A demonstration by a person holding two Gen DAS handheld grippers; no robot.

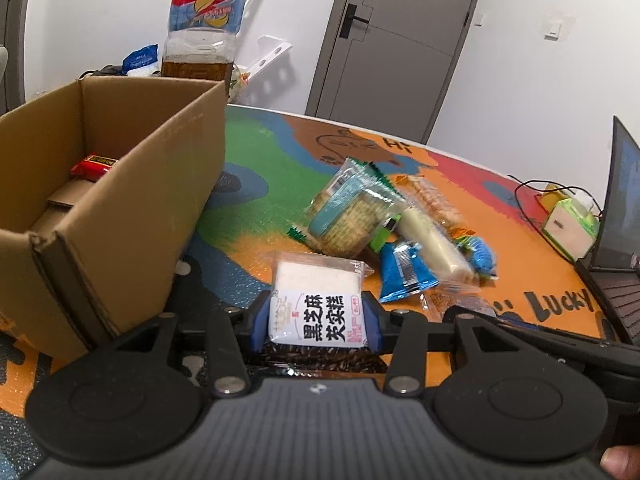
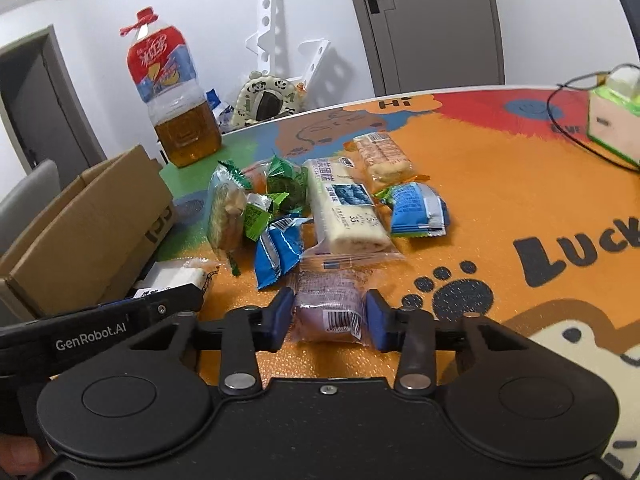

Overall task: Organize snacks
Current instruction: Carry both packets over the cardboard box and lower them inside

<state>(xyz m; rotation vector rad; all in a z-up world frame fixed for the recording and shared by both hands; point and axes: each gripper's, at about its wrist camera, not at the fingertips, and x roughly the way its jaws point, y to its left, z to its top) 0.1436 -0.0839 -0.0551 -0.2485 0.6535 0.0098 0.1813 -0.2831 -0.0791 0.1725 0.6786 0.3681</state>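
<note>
Beside the cardboard box (image 1: 120,208), the left gripper (image 1: 316,320) clamped a white packet (image 1: 316,304) reading "黑芝麻"; the right gripper (image 2: 330,316) pinched a purple barcoded pastry (image 2: 330,304).

I'm reading "GenRobot.AI" on my left gripper (image 2: 170,300), "Lucky" on the table mat (image 1: 558,304), "35" on the long white cake packet (image 2: 344,208)

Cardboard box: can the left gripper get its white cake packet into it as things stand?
Probably yes. The left gripper clamps the white cake packet, and the cardboard box beside it stands open-topped, holding only a red packet.
</note>
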